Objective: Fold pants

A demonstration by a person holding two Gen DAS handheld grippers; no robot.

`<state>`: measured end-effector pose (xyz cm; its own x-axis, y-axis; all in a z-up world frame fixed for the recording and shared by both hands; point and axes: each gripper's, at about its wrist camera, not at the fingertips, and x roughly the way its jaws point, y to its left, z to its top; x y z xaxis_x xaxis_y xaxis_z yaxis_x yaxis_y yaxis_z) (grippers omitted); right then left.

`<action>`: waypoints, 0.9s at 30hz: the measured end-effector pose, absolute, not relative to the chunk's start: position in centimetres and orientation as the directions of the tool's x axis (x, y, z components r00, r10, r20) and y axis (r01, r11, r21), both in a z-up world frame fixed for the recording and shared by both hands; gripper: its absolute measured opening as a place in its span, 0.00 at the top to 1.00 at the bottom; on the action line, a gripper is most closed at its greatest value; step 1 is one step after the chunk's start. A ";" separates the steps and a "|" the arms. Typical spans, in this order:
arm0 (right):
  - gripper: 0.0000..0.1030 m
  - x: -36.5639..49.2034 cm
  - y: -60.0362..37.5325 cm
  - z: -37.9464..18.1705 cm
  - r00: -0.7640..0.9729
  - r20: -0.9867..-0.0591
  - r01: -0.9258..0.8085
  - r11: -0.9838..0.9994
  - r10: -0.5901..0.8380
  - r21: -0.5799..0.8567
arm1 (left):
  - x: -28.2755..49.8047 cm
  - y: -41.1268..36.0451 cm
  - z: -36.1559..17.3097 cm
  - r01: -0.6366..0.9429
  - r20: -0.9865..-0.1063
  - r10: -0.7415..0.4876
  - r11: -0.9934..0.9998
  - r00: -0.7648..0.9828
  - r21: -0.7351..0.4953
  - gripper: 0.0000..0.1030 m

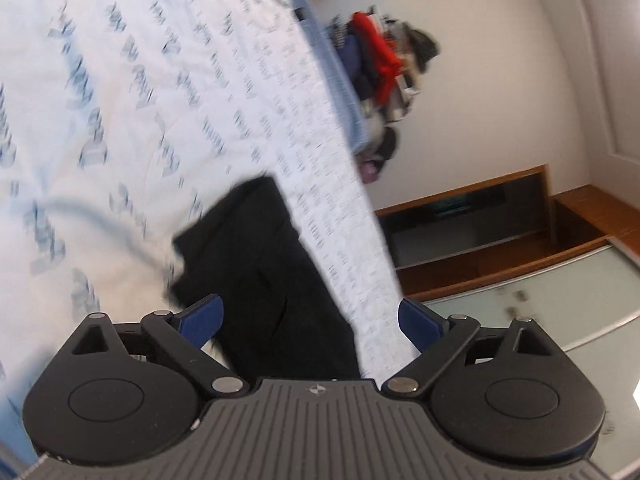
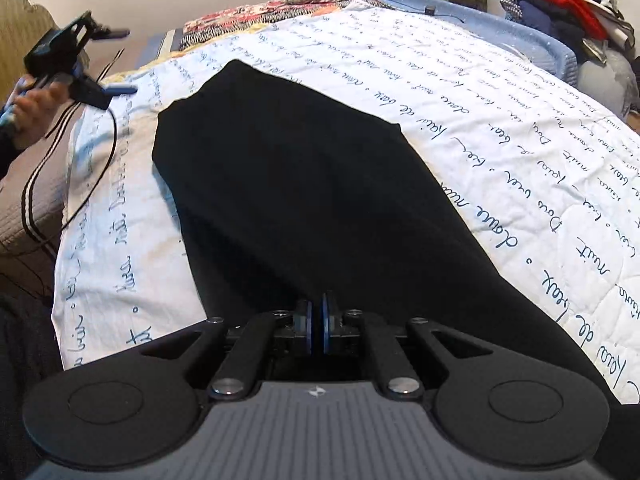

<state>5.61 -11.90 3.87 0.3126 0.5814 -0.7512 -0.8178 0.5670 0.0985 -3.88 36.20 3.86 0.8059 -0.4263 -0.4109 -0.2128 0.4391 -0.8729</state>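
Black pants (image 2: 300, 184) lie flat on a white bedspread (image 2: 460, 92) printed with blue handwriting. My right gripper (image 2: 316, 320) is at their near edge, jaws shut, and the dark cloth runs right up into the blue pads, so it looks pinched there. In the left wrist view my left gripper (image 1: 310, 316) hangs open over one end of the pants (image 1: 260, 260), nothing between its blue fingers (image 1: 204, 312). The right wrist view shows the left gripper (image 2: 124, 62) at the far left, held by a hand (image 2: 36, 108), above the bed's edge and apart from the pants.
A pile of clothes (image 2: 560, 0) with a red garment is heaped beyond the bed's far corner. Patterned fabrics (image 2: 260, 16) lie at the head of the bed. A black cable (image 2: 92, 168) trails over a grey blanket (image 2: 24, 200). A wooden step (image 1: 480, 240) lies beside the bed.
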 end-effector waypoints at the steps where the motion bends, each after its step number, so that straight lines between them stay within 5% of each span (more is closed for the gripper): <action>1: 0.95 5.7 -12.0 3.9 0.317 -0.745 -0.815 0.570 0.586 0.102 | -3.6 35.4 3.8 -0.259 -0.460 -0.412 0.456 0.787 -0.852 0.08; 4: 0.95 6.2 -12.2 4.4 0.319 -0.727 -0.810 0.573 0.608 0.123 | -3.0 34.6 2.4 -0.421 -0.600 -0.329 0.475 0.729 -0.772 0.12; 8: 0.95 6.2 -12.0 4.5 0.328 -0.724 -0.814 0.571 0.607 0.110 | -1.3 36.2 0.2 -0.489 -0.588 -0.360 0.333 0.724 -0.806 0.21; 12: 0.95 6.2 -12.1 4.4 0.342 -0.716 -0.806 0.582 0.609 0.110 | 0.0 36.4 -0.3 -0.552 -0.643 -0.333 0.334 0.689 -0.764 0.64; 17: 0.95 5.9 -11.7 4.4 0.366 -0.719 -0.807 0.586 0.591 0.070 | -0.1 36.0 1.1 -0.571 -0.698 -0.254 0.425 0.669 -0.702 0.89; 27: 0.95 6.9 -12.1 6.9 0.433 -0.670 -0.792 0.609 0.603 0.036 | 6.4 34.4 8.2 -0.426 -0.671 -0.212 0.629 0.710 -0.650 0.96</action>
